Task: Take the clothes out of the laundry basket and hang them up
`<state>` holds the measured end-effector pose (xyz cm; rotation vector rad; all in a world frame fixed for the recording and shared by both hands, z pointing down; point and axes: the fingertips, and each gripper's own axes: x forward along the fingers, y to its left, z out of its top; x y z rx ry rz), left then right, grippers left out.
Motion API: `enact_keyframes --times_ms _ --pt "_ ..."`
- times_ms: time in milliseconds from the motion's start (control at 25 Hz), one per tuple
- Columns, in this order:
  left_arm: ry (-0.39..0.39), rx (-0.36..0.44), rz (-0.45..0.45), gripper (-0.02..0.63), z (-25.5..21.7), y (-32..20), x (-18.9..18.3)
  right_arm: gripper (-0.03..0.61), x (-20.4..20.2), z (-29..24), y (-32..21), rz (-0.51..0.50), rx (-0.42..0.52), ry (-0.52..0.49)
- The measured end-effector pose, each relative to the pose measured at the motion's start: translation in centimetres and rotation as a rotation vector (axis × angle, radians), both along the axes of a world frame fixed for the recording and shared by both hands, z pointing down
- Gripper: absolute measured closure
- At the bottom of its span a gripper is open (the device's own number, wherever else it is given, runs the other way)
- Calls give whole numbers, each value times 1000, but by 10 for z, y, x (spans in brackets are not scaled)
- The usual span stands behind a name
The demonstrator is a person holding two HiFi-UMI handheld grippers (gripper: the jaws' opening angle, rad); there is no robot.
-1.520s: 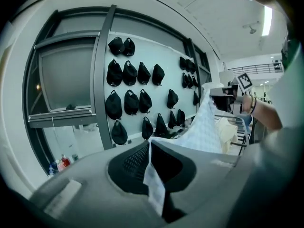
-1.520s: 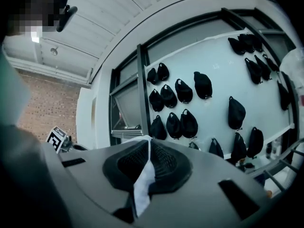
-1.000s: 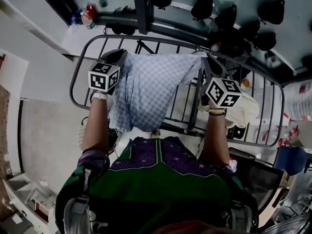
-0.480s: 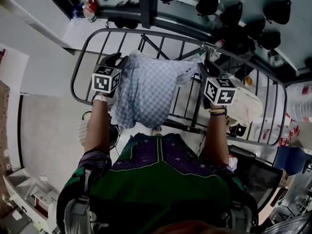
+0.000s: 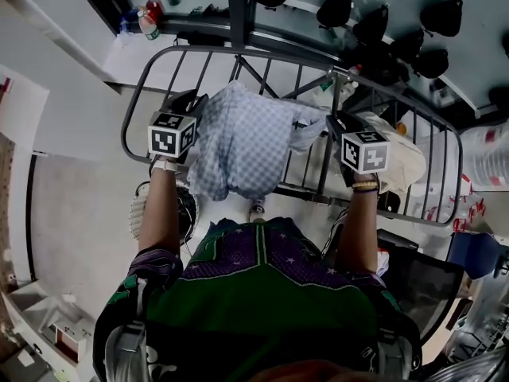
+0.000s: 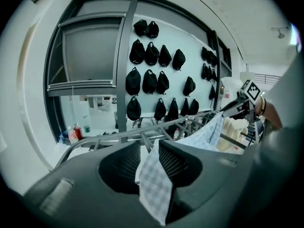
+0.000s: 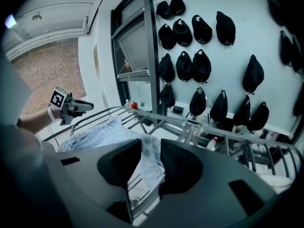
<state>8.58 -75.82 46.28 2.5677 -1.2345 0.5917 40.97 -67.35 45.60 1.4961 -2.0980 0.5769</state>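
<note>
A light blue checked shirt (image 5: 238,146) lies draped over the bars of a grey metal drying rack (image 5: 318,54), bunched in the middle. My left gripper (image 5: 193,103) is at the shirt's left edge. Its jaws stand open and a fold of the checked cloth (image 6: 154,184) hangs loose between them. My right gripper (image 5: 336,123) is at the shirt's right end. Its jaws are opening, with the shirt's edge (image 7: 149,167) lying slack between them and a gap beside it. Each gripper also sees the other across the rack: the right gripper (image 6: 240,103) and the left gripper (image 7: 71,106).
A cream garment (image 5: 402,161) hangs on the rack to the right of my right gripper. Black caps (image 5: 374,22) hang on the wall beyond. Bottles (image 5: 147,22) stand on a ledge at the far left. A white slatted container (image 5: 137,213) sits on the floor beside the person's left arm.
Both grippers' jaws have opened. The shirt, stretched wide between them a second ago, has settled onto the rack and bunched up. The right gripper has drawn slightly to the right.
</note>
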Motion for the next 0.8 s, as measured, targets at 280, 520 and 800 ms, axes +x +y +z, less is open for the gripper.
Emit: enact_keyframes --times_ms 280,520,800 --pt "27 41 46 486 -28 43 -9 466 -10 -25 51 -34 -18 -56" --pt "92 95 74 486 -63 94 -25 466 -31 -62 90 30 123 -60" --pt "200 132 86 486 -92 167 -54 466 -77 -97 160 20 233 -59"
